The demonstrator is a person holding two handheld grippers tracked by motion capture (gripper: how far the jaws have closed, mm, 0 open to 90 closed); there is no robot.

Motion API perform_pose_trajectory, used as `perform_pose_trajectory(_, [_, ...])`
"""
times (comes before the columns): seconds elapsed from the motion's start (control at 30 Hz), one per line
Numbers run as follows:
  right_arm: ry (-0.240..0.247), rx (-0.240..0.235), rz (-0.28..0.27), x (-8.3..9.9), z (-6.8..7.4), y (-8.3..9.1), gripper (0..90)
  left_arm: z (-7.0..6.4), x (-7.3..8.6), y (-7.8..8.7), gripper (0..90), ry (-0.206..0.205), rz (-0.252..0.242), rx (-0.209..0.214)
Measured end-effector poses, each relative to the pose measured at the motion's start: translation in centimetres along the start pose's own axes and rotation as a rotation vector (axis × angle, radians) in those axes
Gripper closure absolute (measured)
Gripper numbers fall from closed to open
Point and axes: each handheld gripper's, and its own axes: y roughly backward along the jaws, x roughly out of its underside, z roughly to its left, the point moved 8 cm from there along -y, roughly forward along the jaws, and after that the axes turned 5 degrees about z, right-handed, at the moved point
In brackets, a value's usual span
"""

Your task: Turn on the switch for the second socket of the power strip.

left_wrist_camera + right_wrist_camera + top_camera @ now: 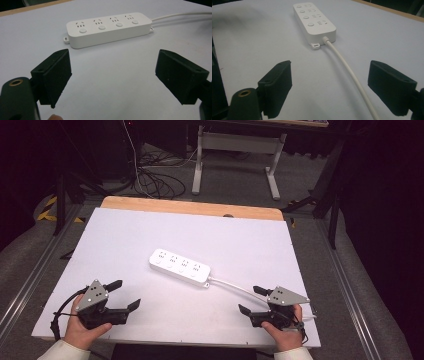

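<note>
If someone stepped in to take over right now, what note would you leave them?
Left tongs: open, holding nothing, near the table's front left corner.
Right tongs: open, holding nothing, front right, with the cord running between the jaws.
Power strip: flat mid-table, sockets up, nothing plugged in, cord trailing toward the right tongs.
Done: nothing visible yet.
Left: probably reaching in and handling the strip or cord.

A lab-like recording room is showing here: a white board-covered wooden tabletop is standing on grey carpet, black cables are trailing across the floor, and a white-legged metal desk frame is waiting behind among dark surroundings.
</note>
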Motion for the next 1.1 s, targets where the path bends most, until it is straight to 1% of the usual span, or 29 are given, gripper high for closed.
perform_pose_trajectory(0.17, [0.0, 0.0, -0.001, -0.03, -0.03, -0.02, 20.2, 0.01, -0.06, 0.08, 13.7, -0.001, -0.006, -0.004])
perform_pose_trajectory(0.3, [0.0, 0.0, 0.002, 0.01, -0.03, -0.06, 20.2, -0.02, -0.1, 0.1, 13.8, 0.007, -0.01, -0.001])
perform_pose_trajectory(0.33, [-0.001, -0.001, 0.001, -0.01, -0.03, -0.08, 20.2, 0.04, -0.09, 0.13, 13.8, 0.0, -0.009, -0.004])
perform_pose_trajectory(0.37, [-0.001, -0.001, 0.001, -0.01, -0.03, -0.08, 20.2, -0.04, -0.08, 0.11, 13.8, 0.01, -0.01, -0.002])
perform_pose_trajectory(0.43, [-0.001, 0.0, 0.002, 0.01, -0.03, -0.08, 20.2, 0.02, -0.07, 0.12, 13.9, 0.006, -0.009, -0.01])
perform_pose_trajectory(0.5, [0.001, -0.002, 0.004, 0.0, 0.0, -0.08, 20.7, 0.08, -0.07, 0.16, 13.9, -0.01, -0.005, -0.02])
perform_pose_trajectory(0.63, [0.005, -0.001, 0.006, -0.02, 0.04, -0.07, 21.1, -0.03, -0.11, 0.19, 14.1, -0.009, -0.008, -0.02])
perform_pose_trajectory(0.77, [0.01, 0.007, 0.01, -0.02, -0.01, -0.12, 21.4, 0.05, -0.13, 0.24, 14.3, -0.002, -0.009, -0.018])
perform_pose_trajectory(0.83, [0.013, 0.011, 0.014, -0.03, 0.0, -0.15, 21.5, 0.19, -0.15, 0.25, 14.4, 0.006, -0.01, -0.027])
perform_pose_trajectory(0.9, [0.027, 0.016, 0.024, -0.12, 0.13, -0.32, 21.8, 0.25, -0.1, 0.28, 14.5, 0.018, -0.008, -0.027])
perform_pose_trajectory(1.03, [0.027, 0.012, 0.026, -0.18, 0.21, -0.35, 22.0, 0.21, -0.17, 0.36, 14.6, 0.024, -0.016, -0.026])
perform_pose_trajectory(1.1, [0.027, 0.004, 0.023, -0.36, 0.22, -0.33, 22.5, 0.29, -0.16, 0.38, 14.6, 0.004, -0.01, -0.033])
